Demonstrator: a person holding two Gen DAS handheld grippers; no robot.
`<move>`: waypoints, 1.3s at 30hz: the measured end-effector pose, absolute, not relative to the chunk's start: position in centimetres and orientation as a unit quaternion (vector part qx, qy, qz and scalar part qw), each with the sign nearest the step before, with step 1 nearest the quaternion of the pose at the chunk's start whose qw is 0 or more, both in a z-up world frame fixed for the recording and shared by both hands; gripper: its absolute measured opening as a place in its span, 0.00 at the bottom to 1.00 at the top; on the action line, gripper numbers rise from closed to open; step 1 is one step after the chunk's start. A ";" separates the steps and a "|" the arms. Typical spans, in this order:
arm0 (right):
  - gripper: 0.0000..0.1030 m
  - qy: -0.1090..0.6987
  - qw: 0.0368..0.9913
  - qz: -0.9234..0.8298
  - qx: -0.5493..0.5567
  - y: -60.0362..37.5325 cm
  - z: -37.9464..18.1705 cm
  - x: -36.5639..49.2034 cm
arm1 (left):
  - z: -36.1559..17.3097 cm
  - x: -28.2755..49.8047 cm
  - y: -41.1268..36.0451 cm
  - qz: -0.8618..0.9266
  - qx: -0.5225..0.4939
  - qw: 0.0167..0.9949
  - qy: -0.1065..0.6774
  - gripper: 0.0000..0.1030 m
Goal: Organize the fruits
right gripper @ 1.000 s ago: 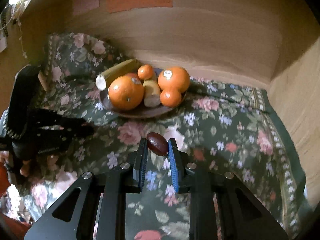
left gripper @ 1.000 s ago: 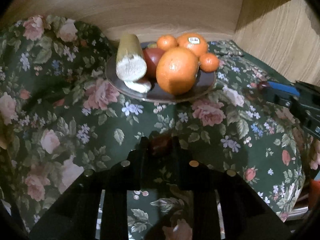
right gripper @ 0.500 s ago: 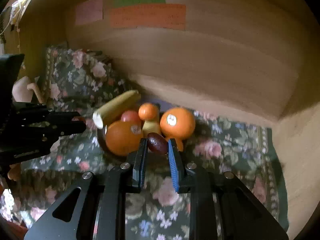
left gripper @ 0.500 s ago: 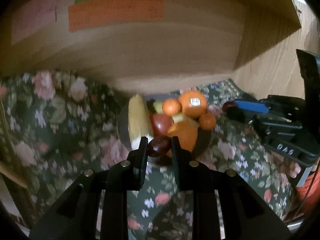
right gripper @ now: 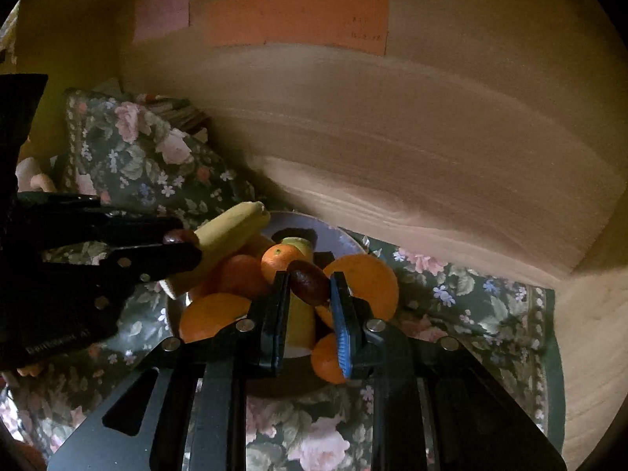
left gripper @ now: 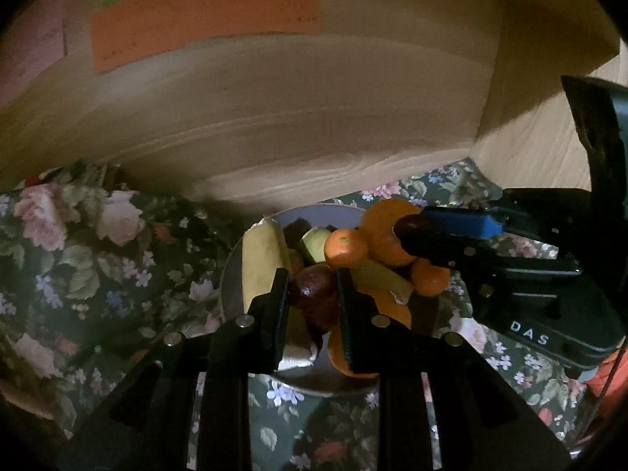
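A grey plate [left gripper: 235,274] on the floral cloth holds a cut banana [left gripper: 261,259], a big orange [right gripper: 369,278], several tangerines [left gripper: 345,249] and a green fruit [left gripper: 316,237]. My left gripper [left gripper: 313,276] hangs over the plate's near side, shut on a small dark red fruit [left gripper: 312,292]. My right gripper [right gripper: 309,276] is also above the plate, shut on a second dark red fruit [right gripper: 310,284]. In each wrist view the other gripper reaches in from the side with its fruit over the pile: the right gripper [left gripper: 406,231] and the left gripper [right gripper: 188,243].
A wooden back wall [right gripper: 392,137] with orange, green and pink paper notes [right gripper: 294,19] stands just behind the plate. A wooden side wall [left gripper: 530,129] closes the right. The floral cloth [left gripper: 98,259] bunches up at the left. The two grippers are close together over the plate.
Both grippers have lifted off the cloth and moved forward to the plate, each carrying its dark red fruit. They now hang over the fruit pile, nearer each other.
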State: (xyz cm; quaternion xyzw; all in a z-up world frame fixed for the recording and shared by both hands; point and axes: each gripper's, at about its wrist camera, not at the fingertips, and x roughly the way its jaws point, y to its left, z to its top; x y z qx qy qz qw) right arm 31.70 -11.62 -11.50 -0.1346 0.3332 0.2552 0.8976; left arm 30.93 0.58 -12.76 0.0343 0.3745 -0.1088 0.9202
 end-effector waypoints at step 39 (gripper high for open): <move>0.39 0.148 0.959 0.238 -0.048 -16.8 0.3 15.4 | 0.3 11.6 2.7 -0.047 -0.011 0.986 0.159 0.54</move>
